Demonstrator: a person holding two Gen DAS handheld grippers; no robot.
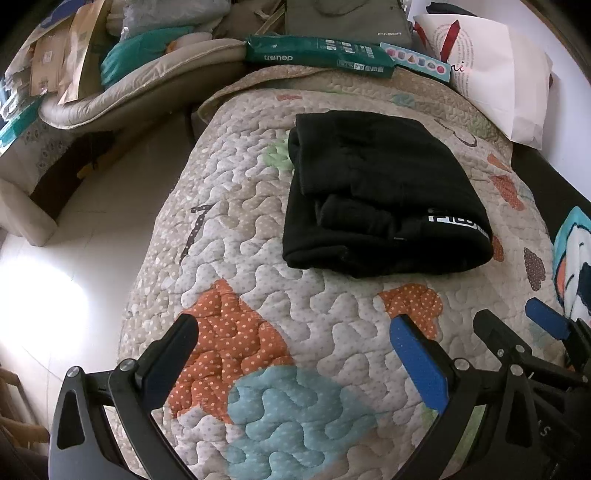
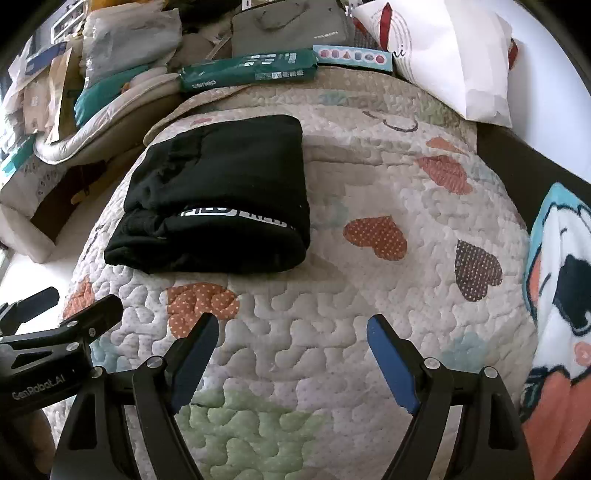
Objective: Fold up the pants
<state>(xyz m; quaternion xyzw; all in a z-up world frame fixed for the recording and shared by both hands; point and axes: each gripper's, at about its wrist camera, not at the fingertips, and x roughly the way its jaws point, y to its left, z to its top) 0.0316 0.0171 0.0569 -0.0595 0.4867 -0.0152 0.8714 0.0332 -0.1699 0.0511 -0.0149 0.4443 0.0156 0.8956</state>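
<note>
Black pants (image 1: 384, 192) lie folded on my quilt (image 1: 258, 229); both grippers, left (image 1: 295, 354) and right (image 2: 293, 350), hover wide, seemingly empty.

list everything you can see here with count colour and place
pants: one, black, folded, on the quilt
quilt: one, beige with coloured patches, covering the bed
green pack: one, at the quilt's far edge
white bag: one, far right corner
grey bag: one, behind the green pack
cartoon blanket: one, blue and white, right edge
left hand-held gripper: black with blue pads, open, empty
right hand-held gripper: same, open, empty
</note>
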